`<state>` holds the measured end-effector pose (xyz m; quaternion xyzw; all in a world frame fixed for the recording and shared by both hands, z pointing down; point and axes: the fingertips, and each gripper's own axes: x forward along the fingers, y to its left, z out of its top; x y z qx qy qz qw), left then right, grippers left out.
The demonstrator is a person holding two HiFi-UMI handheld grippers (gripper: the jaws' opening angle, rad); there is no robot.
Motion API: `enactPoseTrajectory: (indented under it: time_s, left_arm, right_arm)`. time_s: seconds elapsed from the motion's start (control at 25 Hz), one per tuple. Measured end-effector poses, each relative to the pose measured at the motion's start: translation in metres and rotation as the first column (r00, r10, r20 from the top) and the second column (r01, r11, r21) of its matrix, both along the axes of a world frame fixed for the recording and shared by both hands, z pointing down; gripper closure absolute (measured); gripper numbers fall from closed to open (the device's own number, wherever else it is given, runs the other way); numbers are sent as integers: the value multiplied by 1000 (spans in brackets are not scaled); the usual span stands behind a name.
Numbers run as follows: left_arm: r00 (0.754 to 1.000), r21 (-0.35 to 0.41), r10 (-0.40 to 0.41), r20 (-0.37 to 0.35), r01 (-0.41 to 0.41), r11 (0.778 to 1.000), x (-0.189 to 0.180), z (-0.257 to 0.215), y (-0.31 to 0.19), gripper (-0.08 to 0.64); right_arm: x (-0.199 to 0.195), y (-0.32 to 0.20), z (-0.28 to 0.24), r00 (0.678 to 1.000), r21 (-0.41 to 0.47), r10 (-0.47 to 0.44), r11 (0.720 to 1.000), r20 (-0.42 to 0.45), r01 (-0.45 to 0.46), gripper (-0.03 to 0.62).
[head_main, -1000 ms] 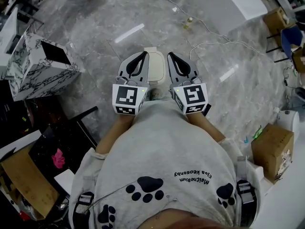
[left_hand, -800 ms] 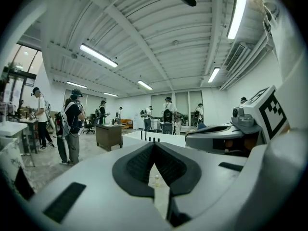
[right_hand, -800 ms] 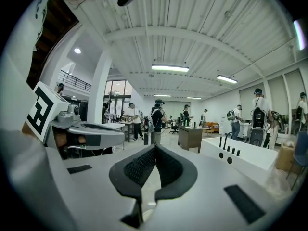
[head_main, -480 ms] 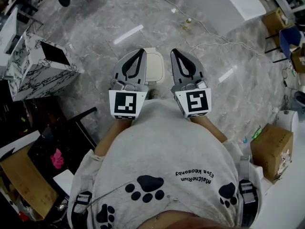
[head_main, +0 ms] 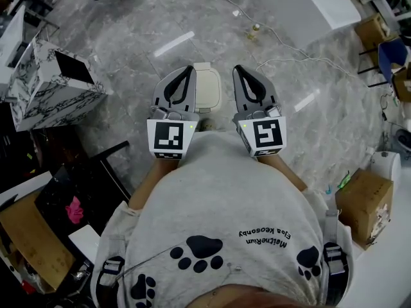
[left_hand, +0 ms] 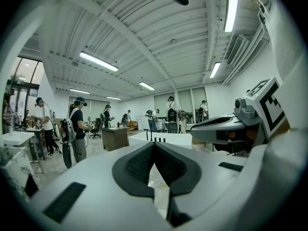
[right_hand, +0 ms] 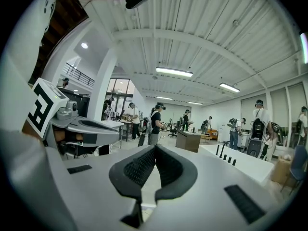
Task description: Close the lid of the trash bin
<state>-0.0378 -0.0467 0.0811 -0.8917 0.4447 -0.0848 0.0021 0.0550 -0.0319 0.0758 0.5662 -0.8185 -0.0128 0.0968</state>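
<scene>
A small cream trash bin stands on the grey marble floor straight ahead of the person, and from above its lid looks to lie flat on top. My left gripper hovers at the bin's left side and my right gripper at its right, both held high above the floor and pointing almost level. Each is shut with nothing between the pads. The left gripper view shows closed fingertips and the other gripper at right. In the right gripper view its tips also meet. Neither gripper view shows the bin.
A marble-patterned box with a dark opening stands at left, and a black stand below it. A cardboard box sits at right. A white cable runs across the floor beyond the bin. Several people stand far off.
Both grippers have drawn slightly apart and rolled a little, so more of the bin's lid shows between them. The right one has risen slightly. Both stay shut.
</scene>
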Motion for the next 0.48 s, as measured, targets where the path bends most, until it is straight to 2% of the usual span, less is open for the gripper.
enactPoseTrajectory:
  time_s: [0.48]
  left_arm:
    - [1000,-20,7,6,-7,1000,6,8,-6,541]
  right_arm:
    - [2,-10,4,1000,-6,2,1000,0,-2,560]
